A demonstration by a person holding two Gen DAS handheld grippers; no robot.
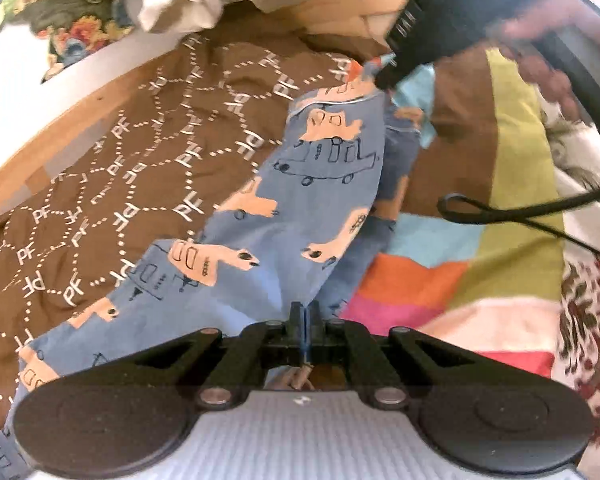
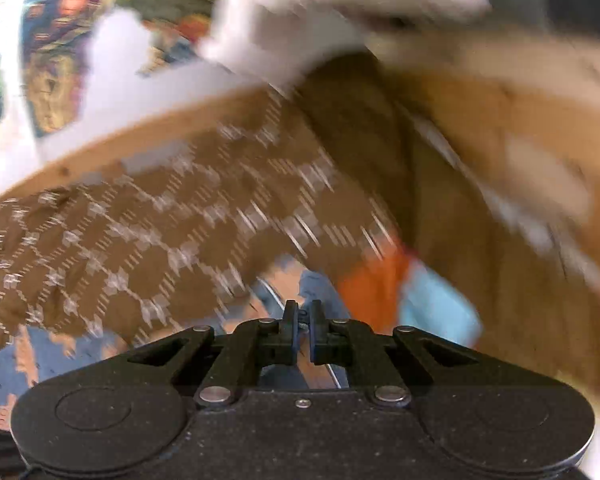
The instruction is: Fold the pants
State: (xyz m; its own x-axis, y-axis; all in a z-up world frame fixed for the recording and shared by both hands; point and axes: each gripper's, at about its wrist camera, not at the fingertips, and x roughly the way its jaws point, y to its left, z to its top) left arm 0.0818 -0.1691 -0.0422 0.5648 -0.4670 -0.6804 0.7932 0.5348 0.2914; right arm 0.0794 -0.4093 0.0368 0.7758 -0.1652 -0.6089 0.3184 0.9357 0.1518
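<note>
Blue pants (image 1: 300, 200) printed with peach and outline-drawn vehicles stretch across a bed, lying partly on a brown bedspread (image 1: 140, 152) patterned with dotted hexagons and the letters "PF" and partly on a patchwork quilt (image 1: 512, 216) of green, orange, pink and pale blue blocks. In the left wrist view, the left tongs (image 1: 305, 320) are pinched together on an edge of the pants at the near end, a thin strip of blue fabric showing between the two black fingers. At the far end of the garment, the right tongs (image 1: 382, 74), seen from outside with a hand wrapped round the handle, meet the cloth at its upper edge beside a scrap of orange and light blue; a black cable (image 1: 520, 212) loops over the quilt below them. A wooden bed frame (image 1: 60, 128) curves along the bedspread's far side, with a floral cushion (image 1: 72, 16) and a white cloth (image 1: 180, 0) beyond it.

The right wrist view is heavily smeared by motion. There the right tongs (image 2: 305, 322) show their fingers drawn nearly together with blue and peach fabric directly behind them, though the blur leaves it unclear whether cloth is actually clamped. The pants (image 2: 32, 360) also appear at lower left of that view, below the bedspread.
</note>
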